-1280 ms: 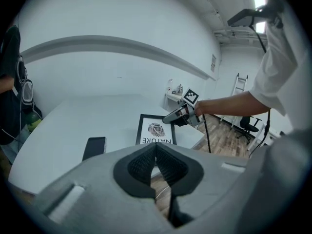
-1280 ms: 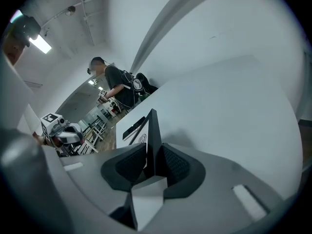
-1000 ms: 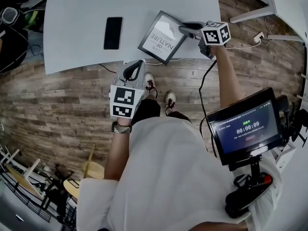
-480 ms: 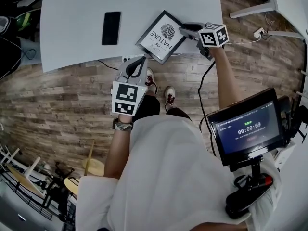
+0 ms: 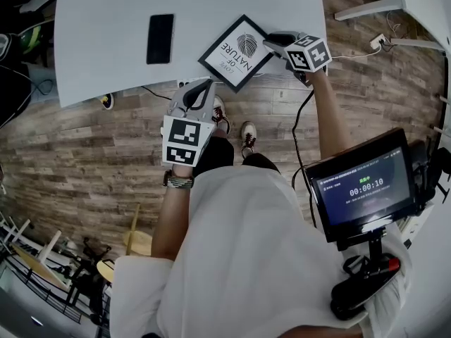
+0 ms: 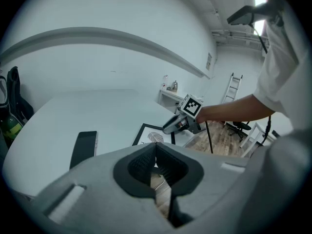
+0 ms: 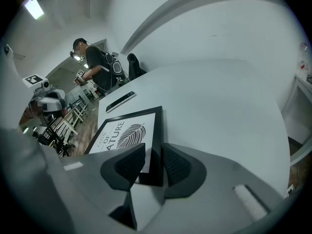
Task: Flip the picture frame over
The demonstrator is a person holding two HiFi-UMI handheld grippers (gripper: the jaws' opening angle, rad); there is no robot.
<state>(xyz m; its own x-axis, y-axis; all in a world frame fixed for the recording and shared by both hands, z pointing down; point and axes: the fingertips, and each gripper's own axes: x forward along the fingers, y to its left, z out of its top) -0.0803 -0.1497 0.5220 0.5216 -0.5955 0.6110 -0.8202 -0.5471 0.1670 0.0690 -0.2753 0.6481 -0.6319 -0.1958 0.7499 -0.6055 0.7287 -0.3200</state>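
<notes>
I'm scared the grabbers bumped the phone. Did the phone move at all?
No. The phone lies flat on the same spot of the table, just as far from the table's left edge and its near edge as before.

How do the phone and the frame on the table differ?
The phone is plain black; the frame has a black rim around a white print with lettering. The phone is narrow, the frame broader. The phone lies roughly square to the edge of the table; the frame is turned diagonally, one corner at that edge. Both are rectangular and lie flat.
</notes>
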